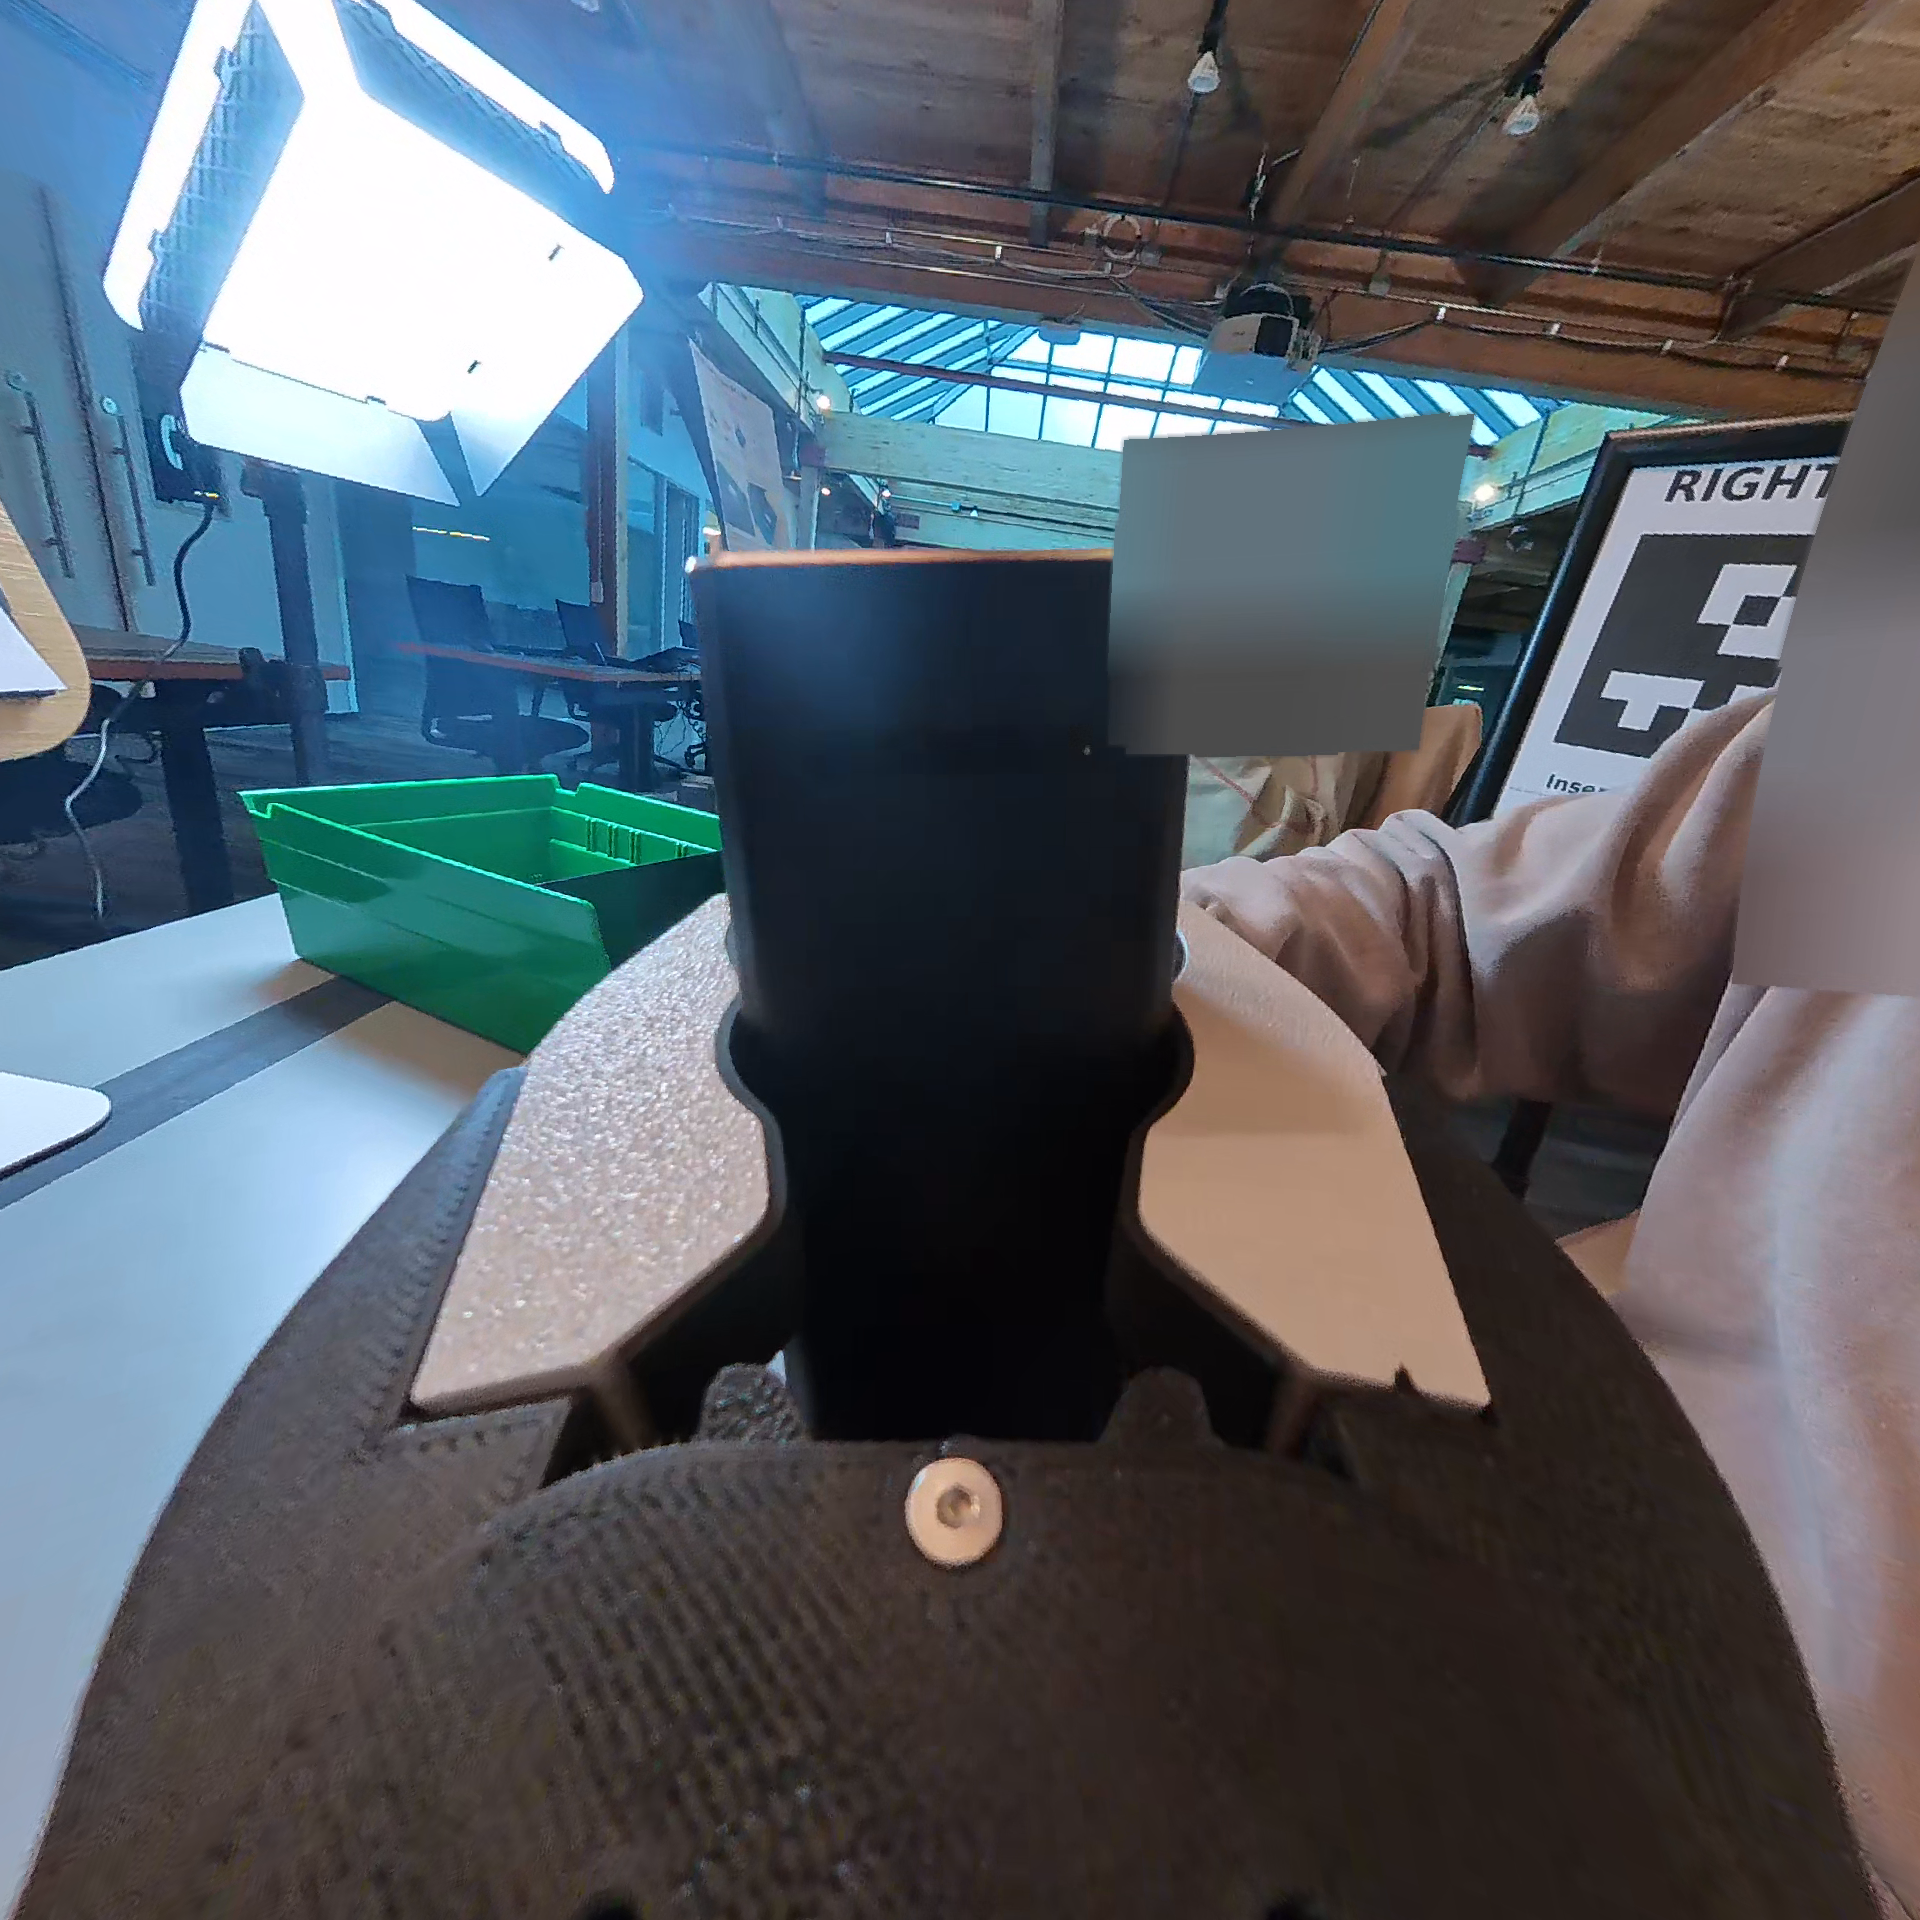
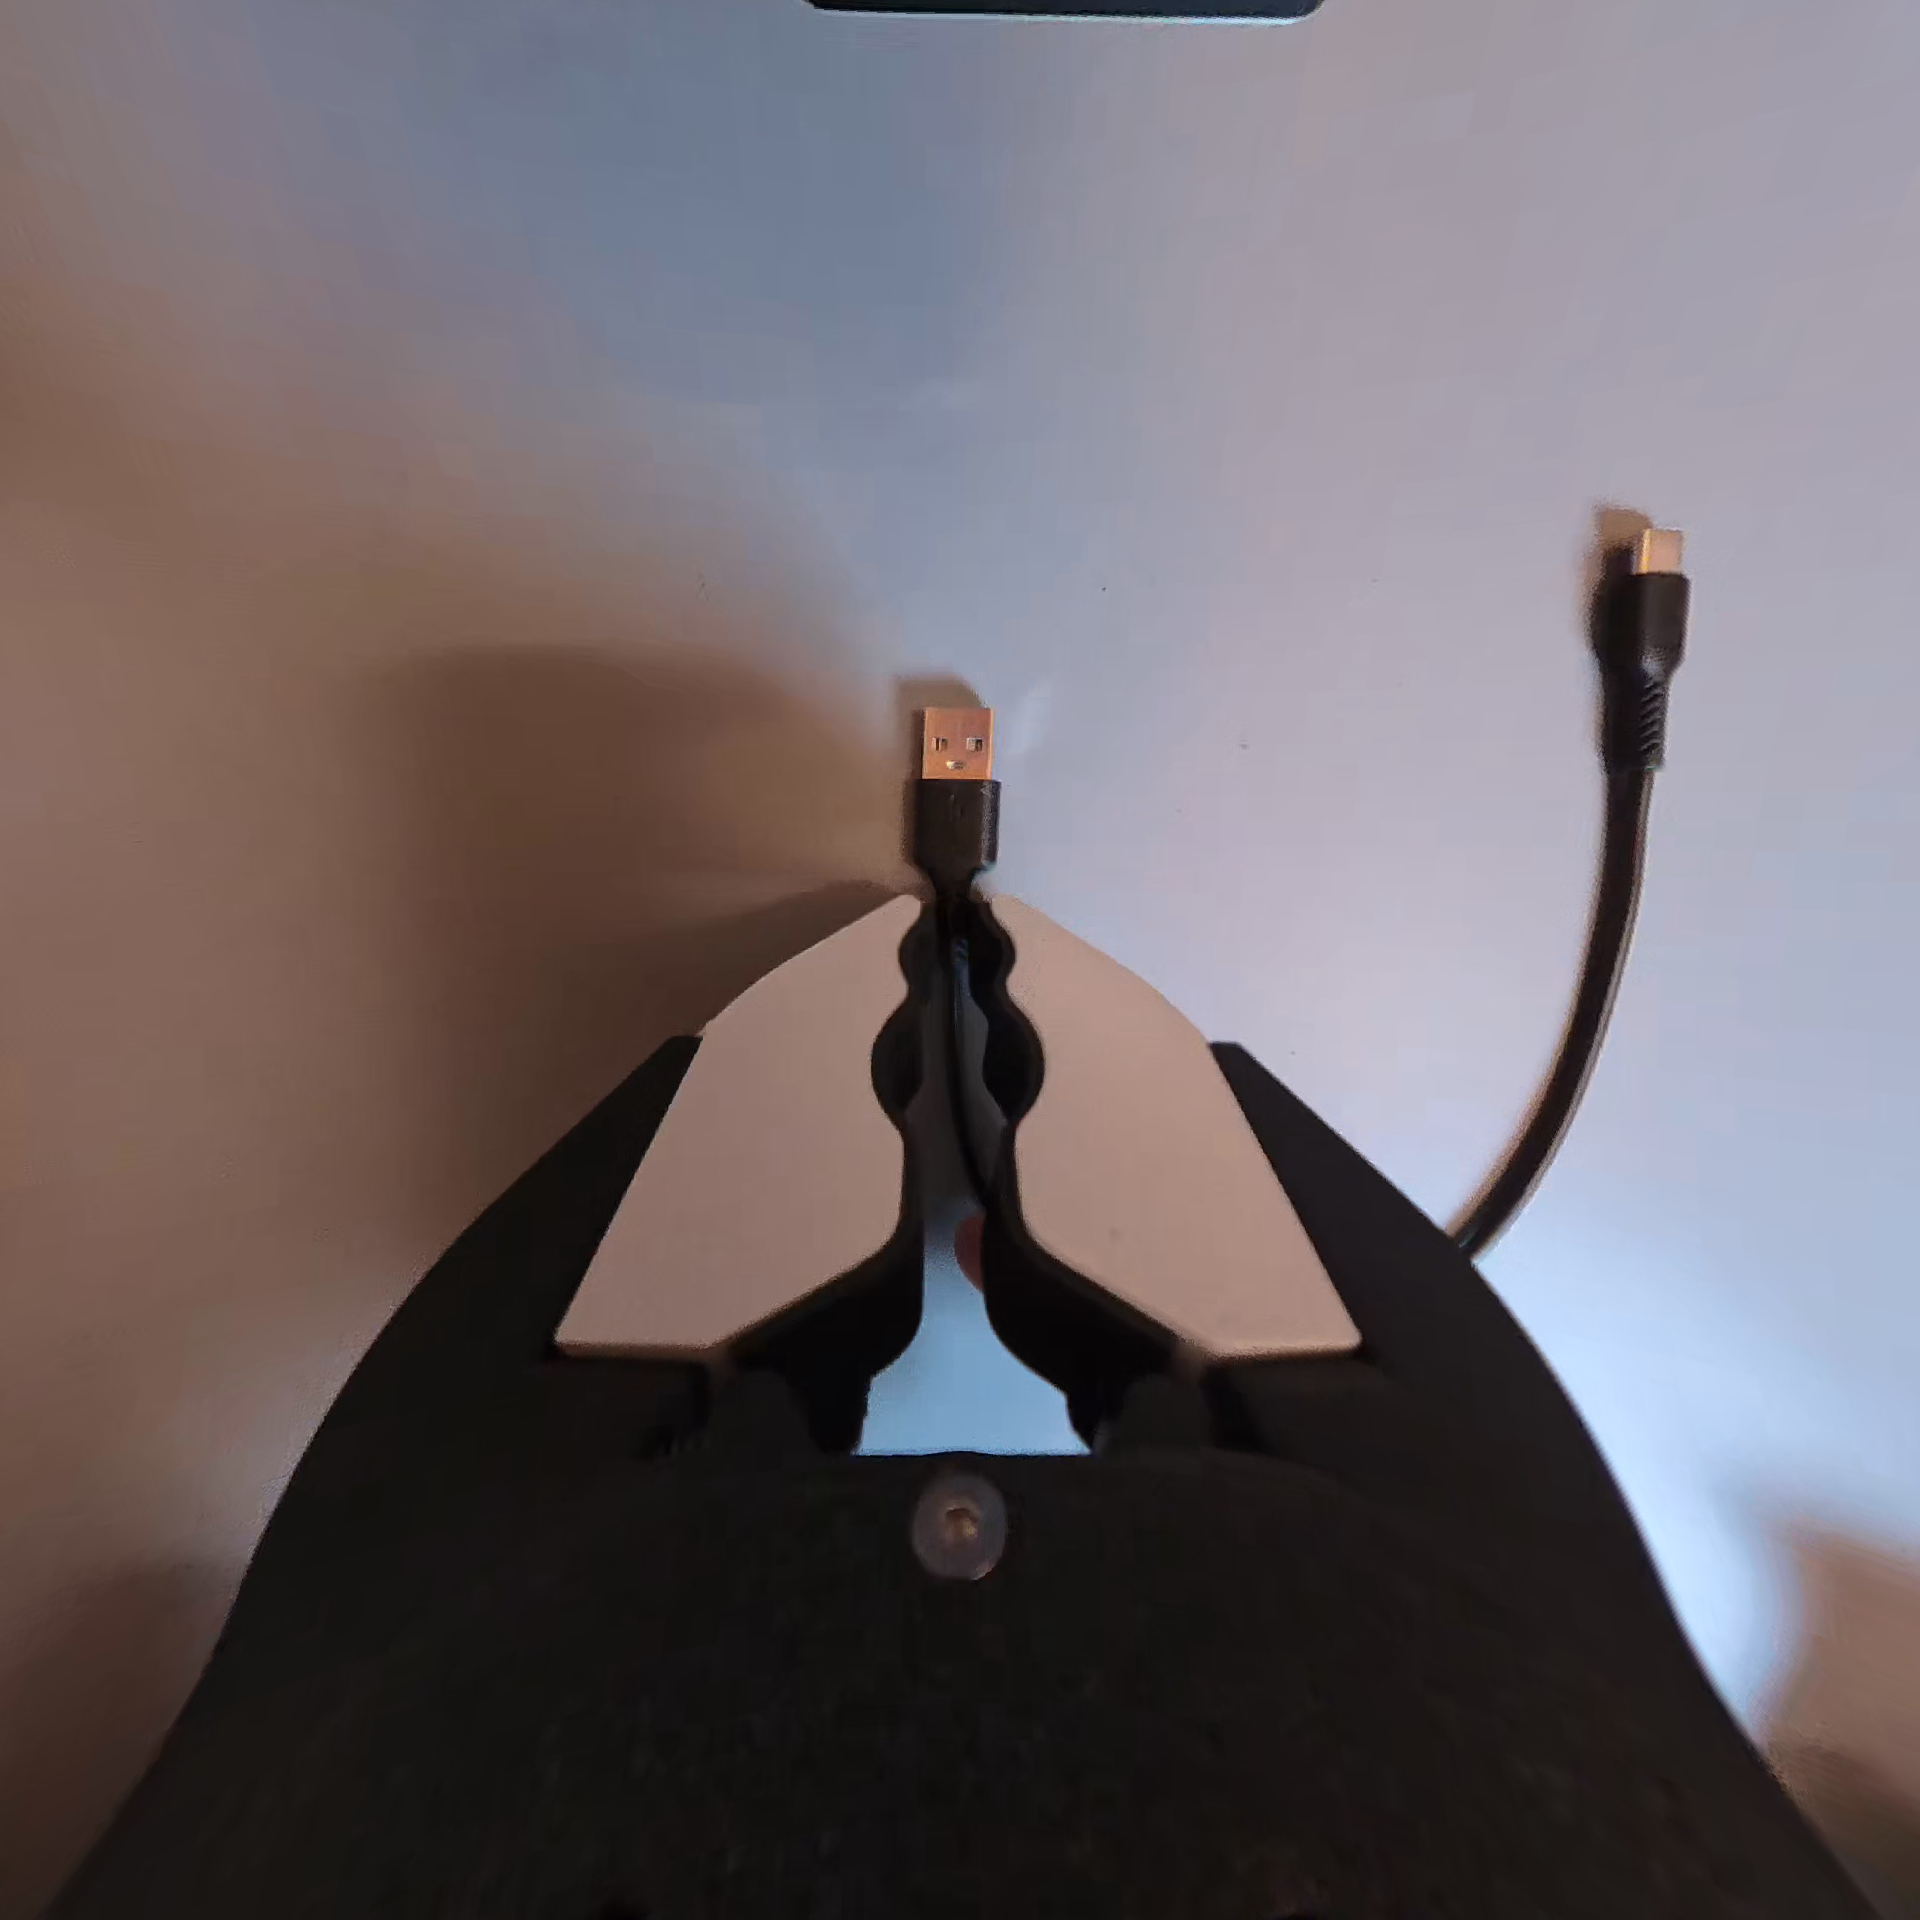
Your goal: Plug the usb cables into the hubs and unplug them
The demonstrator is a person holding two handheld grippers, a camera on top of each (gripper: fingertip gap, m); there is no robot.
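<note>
The right gripper [image 2: 958,904] is clamped on a black usb cable [image 2: 961,997], the wavy inner edges of its white fingers [image 2: 800,1174] pinching the cord just behind the plug. The metal USB-A plug [image 2: 957,744] sticks out at 12 o'clock, above a pale, smooth table [image 2: 416,416]. Out at 2 o'clock lies the cable's other connector [image 2: 1650,644], ribbed black sleeve and small metal tip, a touch blurred; its cord curves down and vanishes behind the gripper body. At the very top edge, a dark flat thing [image 2: 1060,5] is cut off, and there's no telling what it is.

Over to the left gripper [image 1: 956,987]: it's gripping a tall black block, the hub [image 1: 935,831], held upright between grainy, speckled white fingers [image 1: 623,1143]. The hub's near face is in deep shadow, with no ports to be made out, and its lower end is hidden in the matte, ribbed black gripper body. At 10 o'clock, a glossy green plastic bin [image 1: 436,883] sits on the grey table [image 1: 156,1299], partly hidden behind the hub. At 3 o'clock, a pale fabric sleeve [image 1: 1507,935]. A bright panel light [image 1: 364,260] glares at 11 o'clock.
</note>
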